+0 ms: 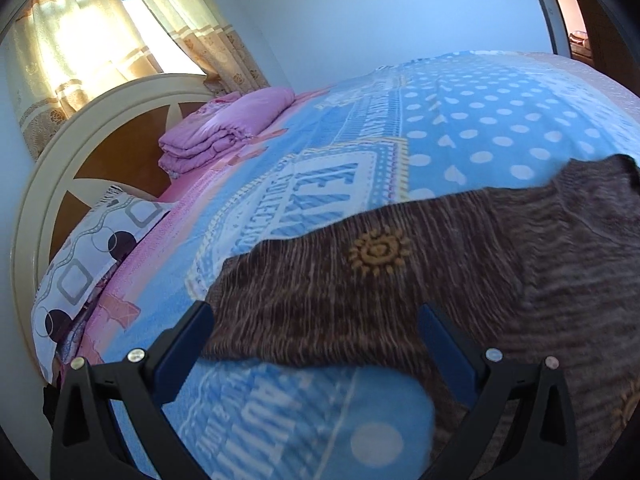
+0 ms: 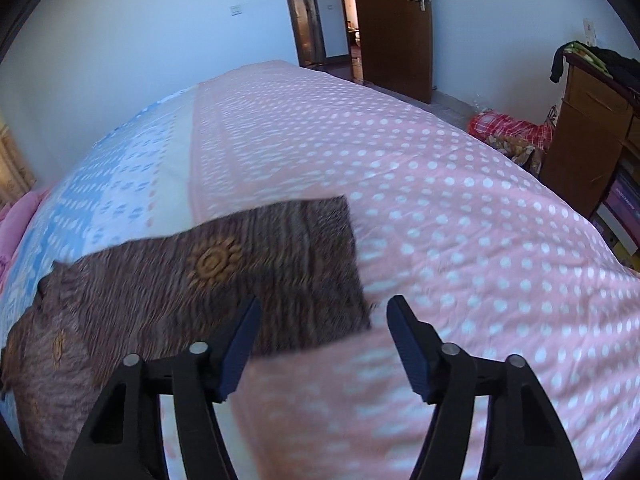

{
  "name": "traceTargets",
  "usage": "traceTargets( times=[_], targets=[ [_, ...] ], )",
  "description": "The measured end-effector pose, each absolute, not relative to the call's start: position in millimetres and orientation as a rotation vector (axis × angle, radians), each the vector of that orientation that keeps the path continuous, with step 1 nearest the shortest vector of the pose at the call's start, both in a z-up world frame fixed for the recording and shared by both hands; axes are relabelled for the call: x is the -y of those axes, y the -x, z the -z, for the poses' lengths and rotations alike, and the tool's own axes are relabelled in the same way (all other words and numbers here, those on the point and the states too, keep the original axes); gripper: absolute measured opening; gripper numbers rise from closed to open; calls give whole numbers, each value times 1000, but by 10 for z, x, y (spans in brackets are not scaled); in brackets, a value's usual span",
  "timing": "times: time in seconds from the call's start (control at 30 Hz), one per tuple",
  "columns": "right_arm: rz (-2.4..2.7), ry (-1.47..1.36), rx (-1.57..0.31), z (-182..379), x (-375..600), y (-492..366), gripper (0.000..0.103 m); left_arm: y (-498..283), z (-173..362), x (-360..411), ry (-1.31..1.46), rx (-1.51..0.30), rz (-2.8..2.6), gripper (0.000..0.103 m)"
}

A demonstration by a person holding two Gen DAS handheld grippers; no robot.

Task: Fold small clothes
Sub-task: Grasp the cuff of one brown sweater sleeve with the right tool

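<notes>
A: Start with the biggest thing. What carries the work?

B: The bed (image 1: 480, 112), under a blue and pink dotted cover. A folded pink quilt (image 1: 224, 132) sits at about ten o'clock in the left view, near the headboard (image 1: 60, 160), with a patterned pillow (image 1: 92, 256) below it, well clear of the work.

A: And the piece to fold?

B: A brown streaked garment (image 1: 360, 292) with orange sun motifs lies flat on the cover. Its long axis runs across both views, roughly nine to three o'clock. In the right view one squared end reaches toward two o'clock and stops where the pink dots begin.

A: The claws?

B: The left claw (image 1: 316, 340) is spread wide, and the garment's near edge at that end lies between its fingers without being pinched. The right claw (image 2: 324, 344) is also spread, though less widely. It straddles the near corner at the garment's other end, and its pads are not pressing the cloth.

A: Which step, then?

B: I judge it to be the approach for the first fold, one claw at each end of the near edge. The next move calls for both claws to pinch that edge, then lift and carry it toward twelve o'clock onto the far edge, keeping the ends level so the cloth does not skew.
</notes>
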State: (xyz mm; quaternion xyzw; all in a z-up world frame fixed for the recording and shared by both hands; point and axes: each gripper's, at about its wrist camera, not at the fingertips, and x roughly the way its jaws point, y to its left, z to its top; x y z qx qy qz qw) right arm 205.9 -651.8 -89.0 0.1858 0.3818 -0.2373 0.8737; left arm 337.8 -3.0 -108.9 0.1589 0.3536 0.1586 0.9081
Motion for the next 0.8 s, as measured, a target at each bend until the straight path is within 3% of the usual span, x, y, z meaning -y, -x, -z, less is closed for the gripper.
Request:
traceTargets(
  times=[0.2, 0.3, 0.37, 0.4, 0.8],
  targets=[
    [493, -426, -869, 1085, 6745, -2387, 57, -3653, 1184, -288, -305, -747, -430, 103],
    [513, -364, -886, 1146, 6697, -2492, 48, -3734, 1241, -450, -272, -766, -465, 103],
    [495, -298, -890, 1121, 6608, -2548, 11, -3766, 1289, -543, -252, -780, -486, 103],
    [480, -295, -901, 1104, 6573, -2571, 7, -3778, 1316, -589, -242, -787, -494, 103],
    [438, -213, -843, 542, 6110, -2729, 6, -3771, 1364, -673, -168, -784, -459, 103]
  ],
)
